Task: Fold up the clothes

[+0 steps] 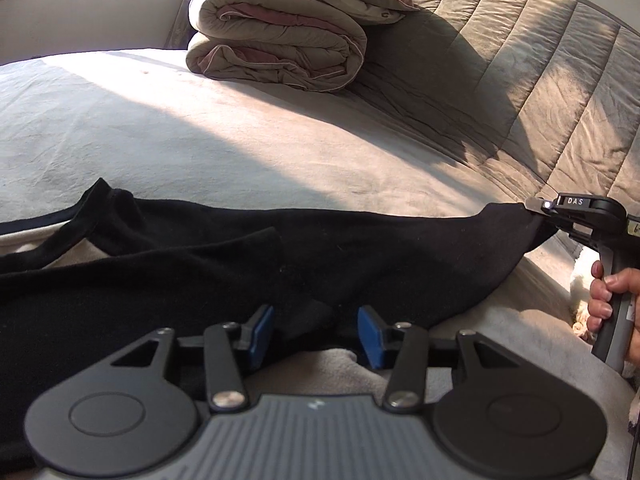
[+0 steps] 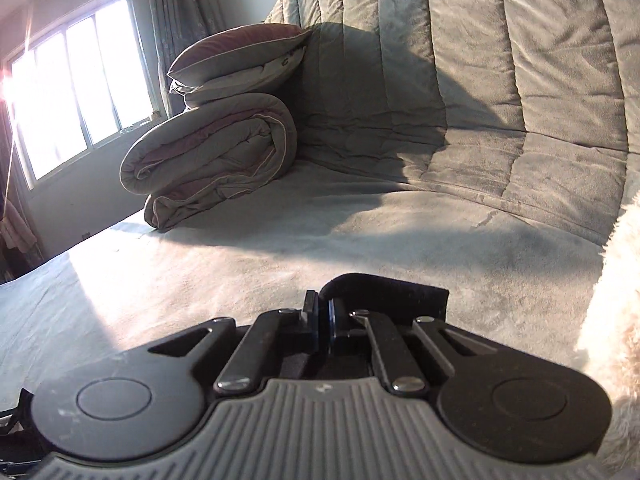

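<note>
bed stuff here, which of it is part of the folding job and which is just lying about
Part of the job:
- black garment
- right gripper, jaws shut on its corner
- left gripper, jaws open over its near edge

Just lying about:
- rolled duvet
- pillow
- white fluffy thing
- bed

Your right gripper [image 2: 321, 322] has its jaws pressed together on a fold of black garment [image 2: 384, 292] above the grey bed cover [image 2: 240, 248], with the rolled duvet [image 2: 212, 160] and pillow [image 2: 240, 60] beyond.
</note>
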`<state>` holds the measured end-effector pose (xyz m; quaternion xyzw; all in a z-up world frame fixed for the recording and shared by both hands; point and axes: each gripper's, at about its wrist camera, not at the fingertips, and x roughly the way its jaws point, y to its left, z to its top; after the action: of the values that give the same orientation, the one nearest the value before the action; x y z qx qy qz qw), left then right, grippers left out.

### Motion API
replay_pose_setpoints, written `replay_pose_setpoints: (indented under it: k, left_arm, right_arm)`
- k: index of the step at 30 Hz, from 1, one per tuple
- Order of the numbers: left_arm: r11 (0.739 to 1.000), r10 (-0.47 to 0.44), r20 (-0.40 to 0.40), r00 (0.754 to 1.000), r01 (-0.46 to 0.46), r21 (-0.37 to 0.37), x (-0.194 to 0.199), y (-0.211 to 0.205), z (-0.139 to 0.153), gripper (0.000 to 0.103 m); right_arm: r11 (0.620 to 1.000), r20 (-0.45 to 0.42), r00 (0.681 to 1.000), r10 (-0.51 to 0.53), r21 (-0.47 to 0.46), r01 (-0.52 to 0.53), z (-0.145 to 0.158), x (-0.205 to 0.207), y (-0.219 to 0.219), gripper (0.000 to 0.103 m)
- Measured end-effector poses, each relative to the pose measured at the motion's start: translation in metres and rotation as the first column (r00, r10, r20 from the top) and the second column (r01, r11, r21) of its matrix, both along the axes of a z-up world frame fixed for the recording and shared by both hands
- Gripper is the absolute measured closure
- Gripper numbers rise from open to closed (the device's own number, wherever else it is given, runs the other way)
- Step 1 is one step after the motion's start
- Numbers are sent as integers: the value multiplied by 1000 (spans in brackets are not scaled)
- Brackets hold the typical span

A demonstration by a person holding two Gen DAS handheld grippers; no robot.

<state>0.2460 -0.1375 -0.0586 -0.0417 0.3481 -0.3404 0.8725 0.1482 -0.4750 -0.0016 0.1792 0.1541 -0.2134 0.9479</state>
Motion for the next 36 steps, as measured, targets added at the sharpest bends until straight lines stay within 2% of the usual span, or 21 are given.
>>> replay_pose_setpoints:
  k: [7,10,14,22,27,36]
  left_arm:
    - [996,83,30,996,-83,10,-23,56,22,47]
    - [989,145,50,988,-146,18,-33,86,31,39]
    - [977,203,95,975,-208,52,-48,124,38,36]
    - [951,293,93,952,-300,71,-68,201,43,34]
    - [937,336,90,937,-343,70,-74,236,43,34]
    - [912,409,28,912,-409,-21,-82,286,29,34]
  right_arm:
    - [983,67,983,171,-85,-165,62,18,58,96]
    - [967,78,968,238,-116,-229,79,27,90,96]
    - [940,74,944,320,-152,-307,94,39,133,96]
    - [877,32,891,452,-200,-438,103,58,214,96]
    - [851,23,864,504,-183,-492,102,65,254,96]
    - [803,17,808,588,-125,-582,88,79,330,96]
